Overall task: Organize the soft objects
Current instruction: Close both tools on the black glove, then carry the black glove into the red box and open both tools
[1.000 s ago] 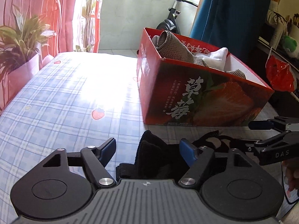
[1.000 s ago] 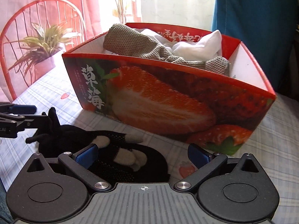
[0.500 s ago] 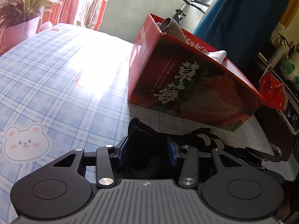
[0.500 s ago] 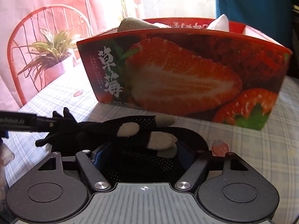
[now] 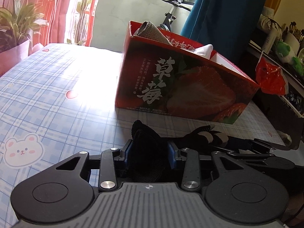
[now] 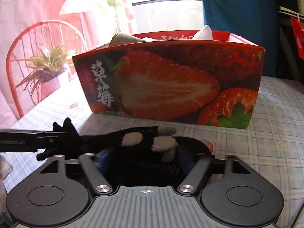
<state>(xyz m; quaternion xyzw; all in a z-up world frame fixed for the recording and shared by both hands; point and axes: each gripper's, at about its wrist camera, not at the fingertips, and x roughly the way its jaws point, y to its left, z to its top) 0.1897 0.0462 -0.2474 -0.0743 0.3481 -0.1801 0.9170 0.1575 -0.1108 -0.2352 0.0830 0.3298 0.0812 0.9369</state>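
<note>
Gloves (image 5: 152,148) now sit pinched in the left gripper (image 5: 150,152), whose jaws just closed; right gripper (image 6: 140,157) straddles them, jaws reopening slightly, grip unclear; box (image 5: 186,91) next.

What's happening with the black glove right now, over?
Left gripper fingers pinching the black glove, closing in. Right gripper straddling its other end, grip unclear. Glove on the table; strawberry box behind, path clear.

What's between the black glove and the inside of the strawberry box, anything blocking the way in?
Only the strawberry box's own near wall stands between: the black glove lies on the checked cloth in front of it and must go over that rim. Inside, a grey knit piece and white cloth already poke above the rim.
</note>
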